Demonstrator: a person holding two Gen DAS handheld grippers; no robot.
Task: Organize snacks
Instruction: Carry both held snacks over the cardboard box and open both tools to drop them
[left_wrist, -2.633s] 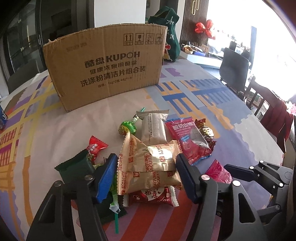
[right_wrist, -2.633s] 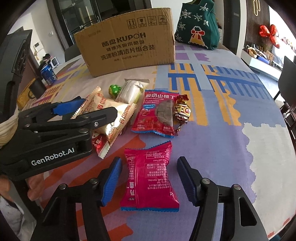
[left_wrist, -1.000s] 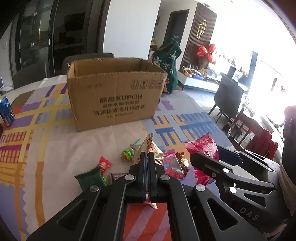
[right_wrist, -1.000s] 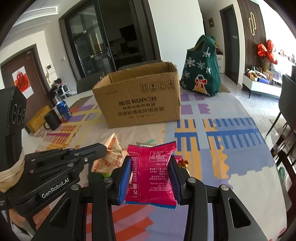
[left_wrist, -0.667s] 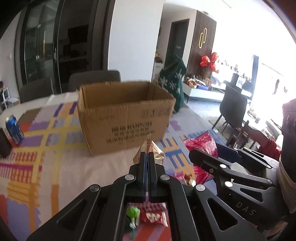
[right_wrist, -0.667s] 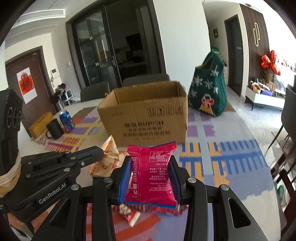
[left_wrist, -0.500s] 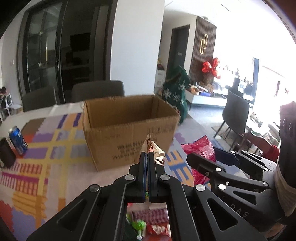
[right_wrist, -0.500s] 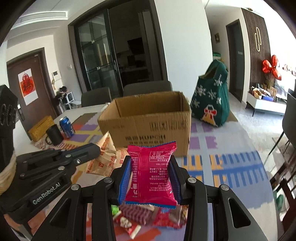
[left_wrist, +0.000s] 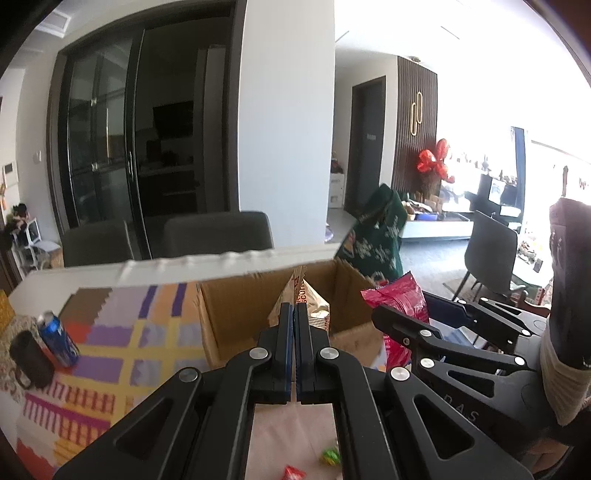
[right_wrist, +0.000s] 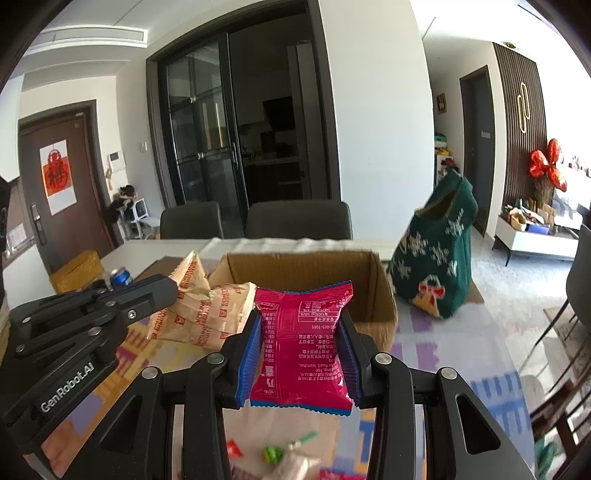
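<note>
My left gripper (left_wrist: 294, 314) is shut on the gold biscuit packets (left_wrist: 308, 300) and holds them high, in front of the open cardboard box (left_wrist: 240, 314). From the right wrist view the same packets (right_wrist: 207, 314) hang from the left gripper (right_wrist: 168, 291). My right gripper (right_wrist: 300, 325) is shut on a pink snack bag (right_wrist: 301, 343), raised before the box (right_wrist: 369, 280). That bag (left_wrist: 400, 302) and the right gripper (left_wrist: 384, 319) show at the right of the left wrist view.
Loose candies and packets (right_wrist: 273, 454) lie on the patterned tablecloth (left_wrist: 110, 354) below. A blue can (left_wrist: 59, 339) and a dark mug (left_wrist: 31, 360) stand at the left. A green Christmas bag (right_wrist: 436, 258) stands right of the box. Chairs (right_wrist: 299, 219) stand behind the table.
Both grippers closed on their snacks, lifted them off the table and carried them up and forward toward the box, whose open top now shows.
</note>
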